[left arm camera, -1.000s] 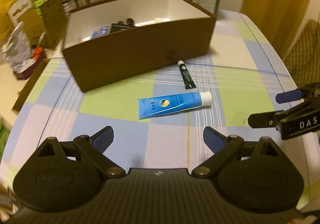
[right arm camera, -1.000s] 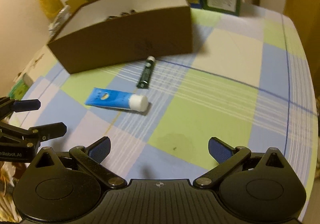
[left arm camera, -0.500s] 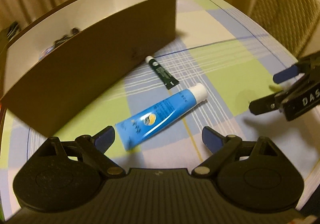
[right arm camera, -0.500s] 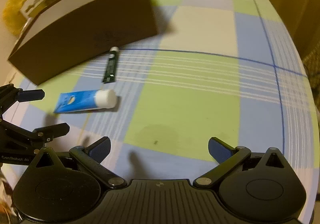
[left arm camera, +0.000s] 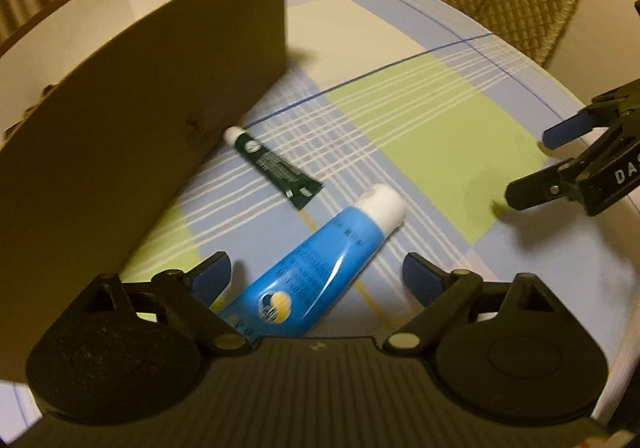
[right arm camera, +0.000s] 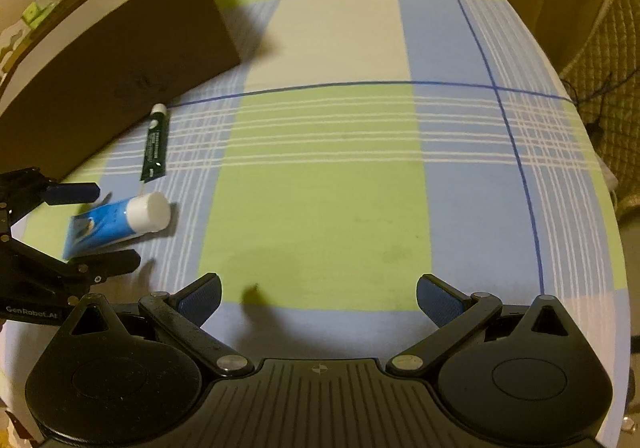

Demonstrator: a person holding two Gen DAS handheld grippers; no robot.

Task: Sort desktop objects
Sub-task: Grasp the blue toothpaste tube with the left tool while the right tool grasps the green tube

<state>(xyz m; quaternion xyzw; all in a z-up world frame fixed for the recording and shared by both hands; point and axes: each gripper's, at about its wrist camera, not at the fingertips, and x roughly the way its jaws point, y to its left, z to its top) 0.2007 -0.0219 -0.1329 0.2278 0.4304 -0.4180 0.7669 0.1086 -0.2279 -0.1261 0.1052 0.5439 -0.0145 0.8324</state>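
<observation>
Your left gripper (left arm camera: 316, 274) is closing its fingers around the blue tube (left arm camera: 320, 272), pads apart from it; your right gripper (right arm camera: 318, 298) stands open over the worktop (right arm camera: 320, 187)

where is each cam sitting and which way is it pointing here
Left wrist: on the left gripper, looking steeply down along its closing, still open fingers at the blue tube between them; the right gripper shows at the right edge.
Right wrist: on the right gripper, angled down over bare checked tablecloth, fingers open; the left gripper shows at the left edge.
Shared: blue tube, dark green tube, brown box, tablecloth.
</observation>
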